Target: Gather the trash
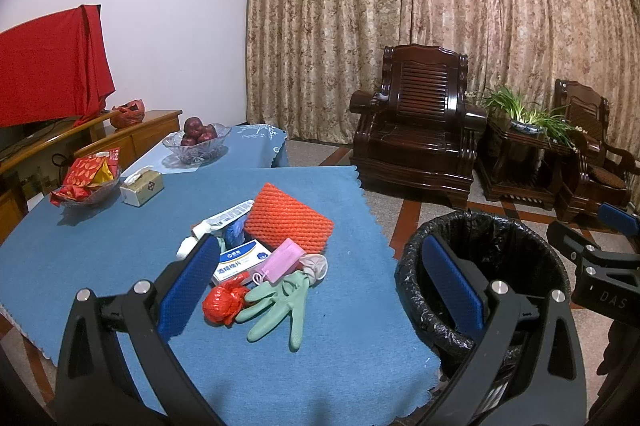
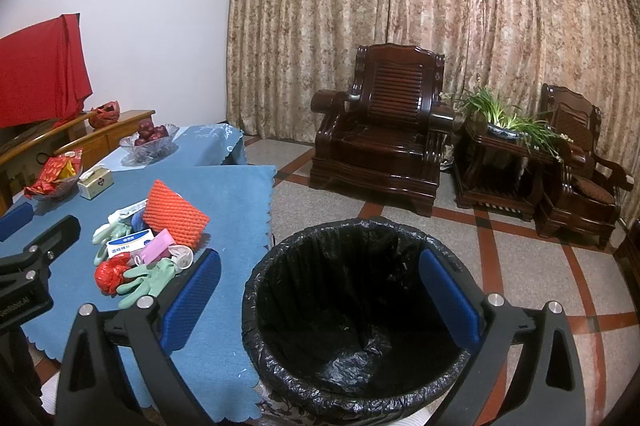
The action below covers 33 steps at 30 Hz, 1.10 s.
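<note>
Here the trash pile (image 1: 264, 258) on the blue tablecloth (image 1: 100, 250) serves as the landmark. Far to its left, at the table's back edge, sits a glass dish of red snack packets (image 1: 86, 182), with a small tissue box (image 1: 142, 188) just beside it, and farther back a glass bowl of dark red apples (image 1: 198, 142). The left gripper (image 1: 320, 286) hovers over the near side of the pile, its blue-padded fingers (image 1: 186, 290) spread wide apart and holding nothing. Within the pile, a crumpled red plastic bag (image 1: 224, 304) lies at the near left, touching a pale green glove (image 1: 280, 306). Behind them are a white-and-blue box (image 1: 240, 260) and a pink mask (image 1: 280, 260), and at the back rests an orange foam net sleeve (image 1: 288, 220), which partly covers a white blister strip (image 1: 228, 216). To the right of the pile, off the table's edge and down on the floor, stands the bin lined with a black bag (image 2: 352, 314); little can be made out inside its dark liner. The right gripper (image 2: 320, 290) hangs above this bin, its fingers likewise wide apart and empty. Well beyond, a dark wooden armchair (image 2: 380, 130) stands before patterned curtains (image 2: 400, 6).
</note>
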Available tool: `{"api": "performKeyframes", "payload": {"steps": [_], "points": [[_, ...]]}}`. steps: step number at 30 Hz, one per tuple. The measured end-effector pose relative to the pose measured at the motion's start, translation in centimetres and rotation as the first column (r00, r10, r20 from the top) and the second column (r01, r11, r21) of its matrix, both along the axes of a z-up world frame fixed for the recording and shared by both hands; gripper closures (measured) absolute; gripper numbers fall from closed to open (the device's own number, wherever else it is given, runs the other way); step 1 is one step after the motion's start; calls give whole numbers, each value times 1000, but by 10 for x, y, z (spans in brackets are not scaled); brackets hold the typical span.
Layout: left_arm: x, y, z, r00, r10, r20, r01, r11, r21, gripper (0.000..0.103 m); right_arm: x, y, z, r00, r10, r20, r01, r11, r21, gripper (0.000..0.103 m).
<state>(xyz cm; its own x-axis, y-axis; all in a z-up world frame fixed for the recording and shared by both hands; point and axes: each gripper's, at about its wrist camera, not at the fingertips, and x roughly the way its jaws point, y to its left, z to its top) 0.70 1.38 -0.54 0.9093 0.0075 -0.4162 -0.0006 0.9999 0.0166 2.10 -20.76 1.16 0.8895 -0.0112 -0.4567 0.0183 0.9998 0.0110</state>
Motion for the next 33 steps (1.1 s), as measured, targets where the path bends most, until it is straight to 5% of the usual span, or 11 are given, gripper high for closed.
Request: {"api": "performKeyframes", "payload": {"steps": [33], "points": [[-2,-5,2,1000,0,-1,0,1000,2,5,0,2,-1,1000,1,-6,-1,1000,2,6]]}}
